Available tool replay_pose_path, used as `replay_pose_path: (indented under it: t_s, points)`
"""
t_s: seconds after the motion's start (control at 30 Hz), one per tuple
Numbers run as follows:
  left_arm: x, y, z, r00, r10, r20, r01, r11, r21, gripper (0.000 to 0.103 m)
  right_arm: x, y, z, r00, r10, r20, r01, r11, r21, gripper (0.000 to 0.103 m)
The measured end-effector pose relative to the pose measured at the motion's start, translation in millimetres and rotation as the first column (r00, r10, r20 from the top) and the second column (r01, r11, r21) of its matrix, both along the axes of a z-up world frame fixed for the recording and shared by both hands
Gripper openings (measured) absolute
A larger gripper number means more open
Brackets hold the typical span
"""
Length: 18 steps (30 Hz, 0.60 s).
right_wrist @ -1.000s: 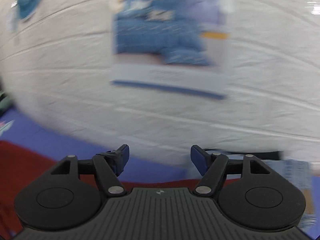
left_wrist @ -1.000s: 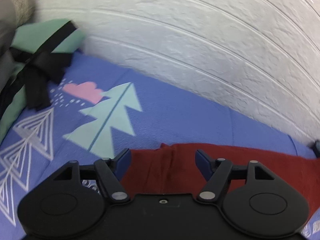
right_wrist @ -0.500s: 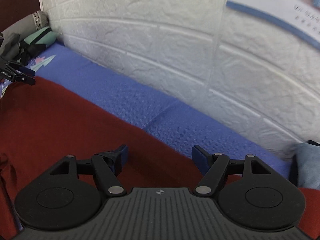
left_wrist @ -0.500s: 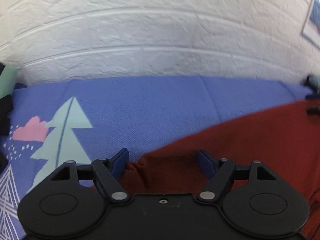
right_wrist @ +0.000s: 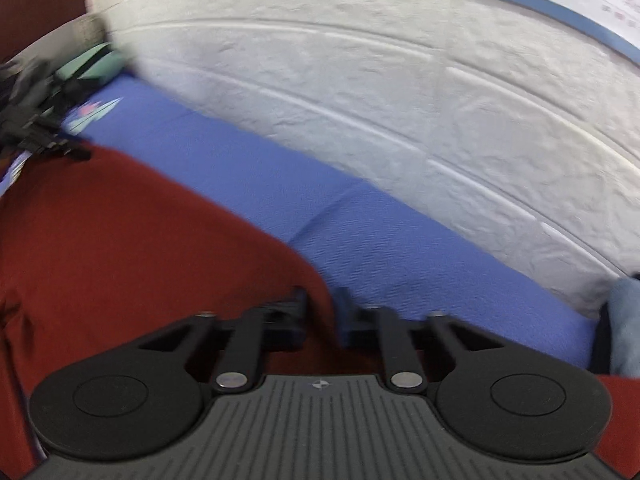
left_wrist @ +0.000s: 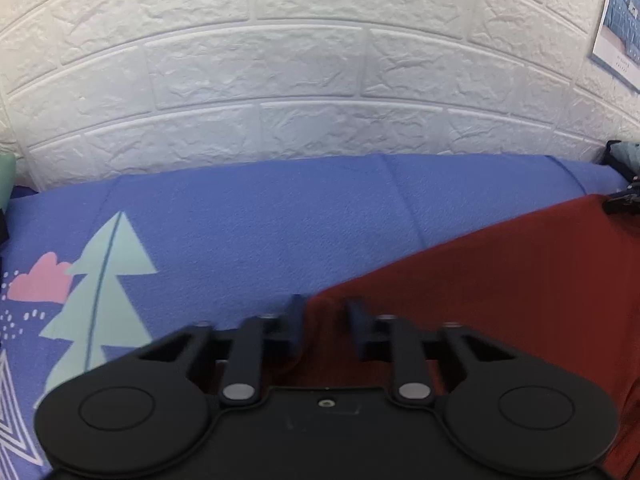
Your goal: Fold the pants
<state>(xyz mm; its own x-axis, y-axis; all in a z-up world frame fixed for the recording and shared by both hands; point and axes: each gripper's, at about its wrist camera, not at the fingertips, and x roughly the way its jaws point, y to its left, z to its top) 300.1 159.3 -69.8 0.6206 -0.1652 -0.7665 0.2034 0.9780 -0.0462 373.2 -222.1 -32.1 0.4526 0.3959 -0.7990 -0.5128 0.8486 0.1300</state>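
Right wrist view is blurred, and the red pants on the blue bedsheet run out of frame (their far edge slants along the wall), so their full length stays hidden. Both jaws have just been closing: the left hand-held gripper pinches one pants corner, the right hand-held gripper another edge.

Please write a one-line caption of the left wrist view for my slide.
Left gripper closing on the corner of red pants lying on a blue sheet by a white wall.
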Motion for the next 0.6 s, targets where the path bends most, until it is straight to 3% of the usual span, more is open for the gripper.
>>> replay_pose_path:
  t_s: [0.07,0.1,0.3,0.6]
  points:
    - [2.1,-7.7,3.1,0.999,0.038,0.013,-0.038,0.999,0.022,0.006,-3.9,4.1,2.6,0.999,-0.022,0.031,0.022,1.000,-0.019,0.003]
    - [2.3,-8.5,5.4,0.998,0.061,0.020,-0.062,0.998,0.024,0.005,-6.8,4.5,5.8,0.998,-0.030,0.047,0.031,0.999,-0.020,0.002]
    - [-19.0,5.6,32.0,0.984,0.157,0.086,-0.151,0.986,-0.074,0.003,-34.3,-9.2,45.3,0.992,-0.055,0.117,0.051,0.998,0.040,0.002]
    - [-112.4,14.4,88.4,0.960,0.165,0.227,-0.116,0.970,-0.213,0.002,-122.5,-24.3,108.5,0.969,-0.075,0.236,0.054,0.994,0.095,0.002]
